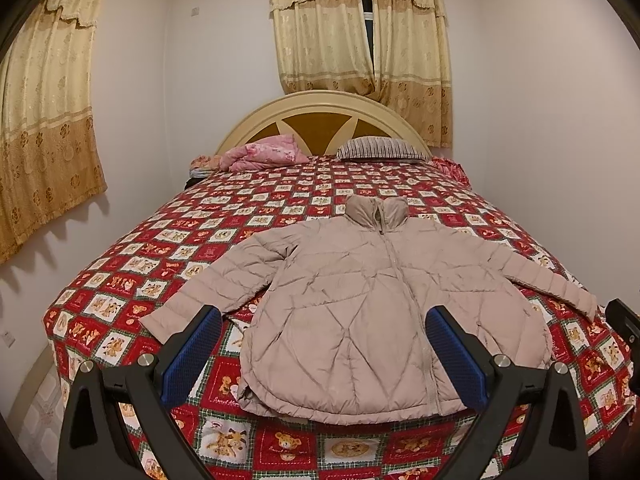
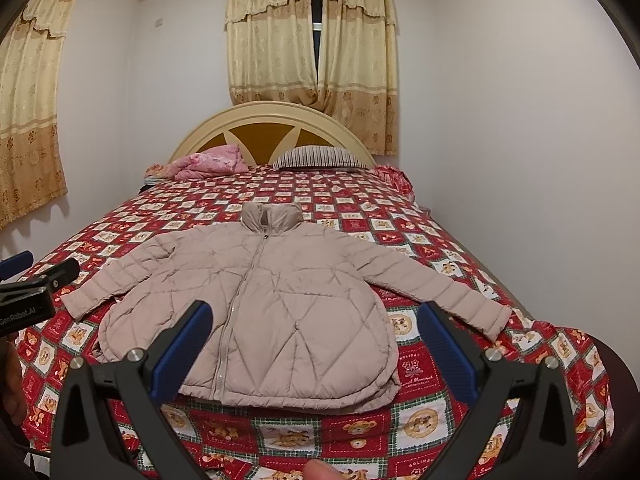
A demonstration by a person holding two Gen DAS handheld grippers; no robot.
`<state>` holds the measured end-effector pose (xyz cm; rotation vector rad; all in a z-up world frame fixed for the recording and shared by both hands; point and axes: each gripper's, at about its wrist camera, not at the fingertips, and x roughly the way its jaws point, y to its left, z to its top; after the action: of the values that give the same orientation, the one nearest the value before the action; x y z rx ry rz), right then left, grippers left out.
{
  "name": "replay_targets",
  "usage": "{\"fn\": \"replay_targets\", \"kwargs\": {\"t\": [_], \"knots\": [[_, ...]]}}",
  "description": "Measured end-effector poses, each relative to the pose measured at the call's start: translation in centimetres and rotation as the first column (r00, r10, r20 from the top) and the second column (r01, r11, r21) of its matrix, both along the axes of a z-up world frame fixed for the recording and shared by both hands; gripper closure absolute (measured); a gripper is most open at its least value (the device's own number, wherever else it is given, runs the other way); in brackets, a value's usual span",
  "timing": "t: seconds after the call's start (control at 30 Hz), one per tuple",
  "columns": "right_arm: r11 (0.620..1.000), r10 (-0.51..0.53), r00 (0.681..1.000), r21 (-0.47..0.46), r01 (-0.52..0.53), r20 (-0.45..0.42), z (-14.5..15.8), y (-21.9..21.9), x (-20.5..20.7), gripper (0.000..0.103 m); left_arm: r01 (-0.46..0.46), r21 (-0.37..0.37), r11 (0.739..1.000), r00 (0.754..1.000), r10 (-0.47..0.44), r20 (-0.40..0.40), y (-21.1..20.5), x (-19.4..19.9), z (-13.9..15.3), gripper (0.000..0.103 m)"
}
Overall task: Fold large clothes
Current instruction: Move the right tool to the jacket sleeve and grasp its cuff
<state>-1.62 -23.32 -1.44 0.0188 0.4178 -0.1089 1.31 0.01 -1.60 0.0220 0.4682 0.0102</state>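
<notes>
A beige quilted puffer jacket (image 1: pixel 372 304) (image 2: pixel 264 312) lies flat and zipped on the bed, collar toward the headboard, both sleeves spread out to the sides. My left gripper (image 1: pixel 324 320) hovers above the jacket's hem, open, with nothing between its blue pads. My right gripper (image 2: pixel 316 316) is likewise open over the hem, holding nothing. The left gripper's body (image 2: pixel 36 284) shows at the left edge of the right wrist view; a black part of the right gripper (image 1: pixel 624 320) shows at the right edge of the left wrist view.
The bed carries a red patchwork teddy-bear quilt (image 1: pixel 168 256) (image 2: pixel 440 416). A pink folded blanket (image 1: pixel 264 156) and a striped pillow (image 1: pixel 380 150) lie by the rounded headboard (image 1: pixel 320 108). White walls close in on both sides. A fingertip (image 2: pixel 316 470) shows at the bottom.
</notes>
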Motion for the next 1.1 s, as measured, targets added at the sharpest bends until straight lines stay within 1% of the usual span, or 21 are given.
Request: {"fn": "replay_targets", "kwargs": {"t": [0.13, 0.27, 0.33, 0.43, 0.57, 0.63, 0.73, 0.93, 1.0, 1.1], "knots": [[1.0, 0.02, 1.0, 0.016, -0.02, 0.009, -0.6, -1.3, 0.7, 0.0, -0.013, 0.015, 1.0, 1.0, 0.013, -0.019, -0.1, 0.9, -0.9, 0.001], [0.998, -0.003, 1.0, 0.061, 0.005, -0.028, -2.2, -3.8, 2.7, 0.0, -0.024, 0.039, 0.999, 0.998, 0.026, -0.053, -0.1, 3.2, -2.5, 0.001], [0.994, -0.031, 0.998, 0.098, 0.037, -0.061, -3.4, -5.8, 4.1, 0.0, -0.022, 0.057, 0.998, 0.997, 0.026, -0.074, -0.3, 4.8, -3.6, 0.001], [0.986, -0.092, 0.99, 0.129, 0.106, -0.104, -5.5, -8.9, 6.0, 0.0, -0.019, 0.081, 0.997, 0.995, 0.027, -0.098, -0.7, 7.1, -4.9, 0.001], [0.971, -0.139, 0.977, 0.174, 0.167, -0.163, -7.7, -12.5, 8.3, 0.0, -0.003, 0.102, 0.995, 0.989, 0.018, -0.146, -1.5, 11.2, -7.1, 0.001], [0.96, -0.164, 0.966, 0.194, 0.204, -0.2, -9.0, -14.5, 9.4, 0.0, 0.004, 0.11, 0.994, 0.987, 0.014, -0.162, -2.0, 13.2, -8.1, 0.001], [0.945, -0.212, 0.945, 0.193, 0.264, -0.251, -10.4, -17.3, 10.9, 0.0, 0.014, 0.12, 0.993, 0.982, 0.009, -0.19, -2.5, 15.7, -9.3, 0.001], [0.898, -0.311, 0.888, 0.199, 0.391, -0.339, -12.9, -24.0, 13.3, 0.0, 0.043, 0.14, 0.989, 0.973, -0.01, -0.229, -4.2, 20.9, -11.5, 0.001], [0.878, -0.341, 0.865, 0.204, 0.433, -0.367, -13.6, -26.1, 13.9, 0.0, 0.05, 0.141, 0.989, 0.973, -0.016, -0.23, -4.6, 22.6, -12.0, 0.001], [0.858, -0.37, 0.844, 0.205, 0.471, -0.387, -14.2, -28.5, 14.2, 0.0, 0.039, 0.136, 0.99, 0.98, -0.011, -0.2, -4.3, 24.9, -12.3, 0.001]]}}
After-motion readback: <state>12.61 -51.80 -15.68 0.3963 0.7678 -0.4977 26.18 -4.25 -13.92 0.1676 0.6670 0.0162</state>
